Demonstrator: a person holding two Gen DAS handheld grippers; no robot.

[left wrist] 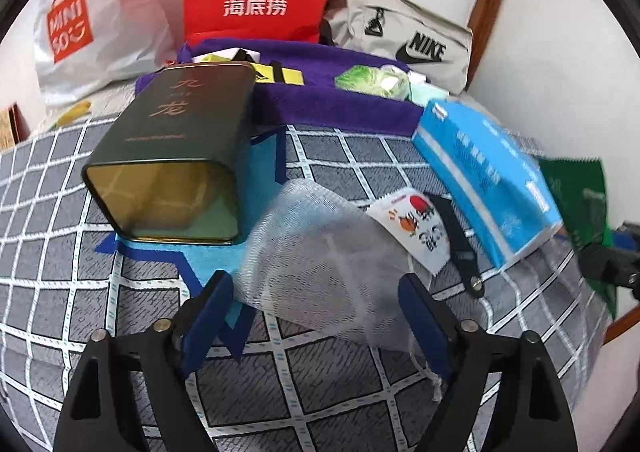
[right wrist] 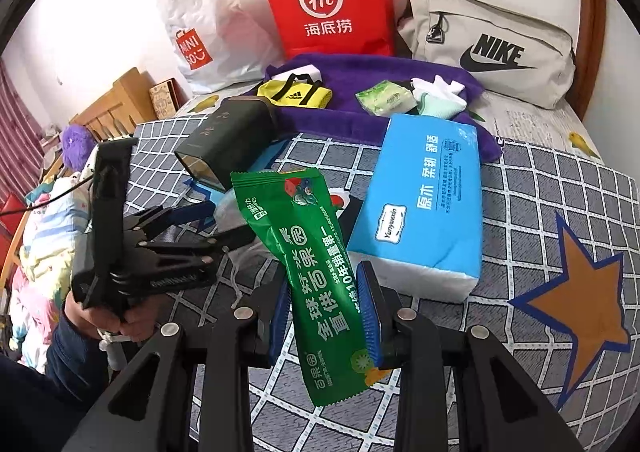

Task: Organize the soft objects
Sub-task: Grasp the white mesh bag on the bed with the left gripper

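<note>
A white mesh pouch [left wrist: 320, 252] lies on the checked bedspread [left wrist: 80, 212], between the blue fingers of my left gripper [left wrist: 316, 288]. That gripper is open and its pads stand beside the pouch without squeezing it. In the right wrist view the left gripper [right wrist: 228, 224] shows at the left, held by a hand [right wrist: 120, 320]. My right gripper [right wrist: 324, 300] is shut on a green snack packet [right wrist: 312, 252], which hangs above the bed and tilts up to the left. A blue tissue pack [right wrist: 424, 204] lies just right of the packet.
A dark open tin [left wrist: 176, 140] lies on its side near the pouch. Behind it a purple towel [right wrist: 360, 68] carries a small yellow bag [right wrist: 296, 92], a green packet and socks. A red paper bag [right wrist: 328, 0], a white plastic bag [right wrist: 200, 32] and a grey Nike bag [right wrist: 492, 48] line the wall.
</note>
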